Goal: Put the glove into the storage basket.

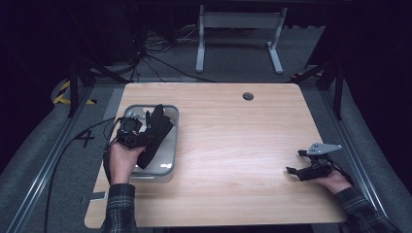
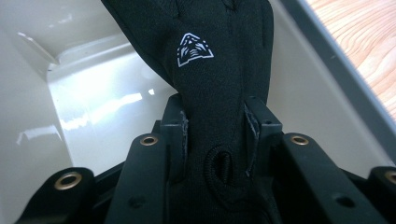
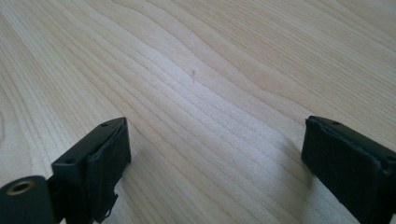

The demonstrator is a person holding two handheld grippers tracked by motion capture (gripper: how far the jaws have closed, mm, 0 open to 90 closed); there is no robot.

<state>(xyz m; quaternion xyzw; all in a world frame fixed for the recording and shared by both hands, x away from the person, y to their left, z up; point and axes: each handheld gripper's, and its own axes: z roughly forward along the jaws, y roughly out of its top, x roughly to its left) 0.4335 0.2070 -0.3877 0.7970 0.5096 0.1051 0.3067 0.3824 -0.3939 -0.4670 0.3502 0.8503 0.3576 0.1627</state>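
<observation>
Evidently the left gripper (image 2: 215,128) was clamped on a black glove (image 2: 205,70), held over the bin (image 1: 167,167) at the table's (image 1: 233,145) left. The soft, limp fabric could be snagged on the bin's hard glossy rim. At near right, the right gripper (image 3: 212,154) was held wide open, empty, above bare grained wood.

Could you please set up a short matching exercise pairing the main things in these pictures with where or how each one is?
Things:
1. black glove
2. left hand-held gripper
3. right hand-held gripper
4. grey bin

States:
A. open over bare wood
B. standing at the table's left side
C. clamped on fabric
D. held up over the bin

Pairs: 1-D, 2-C, 3-A, 4-B
</observation>
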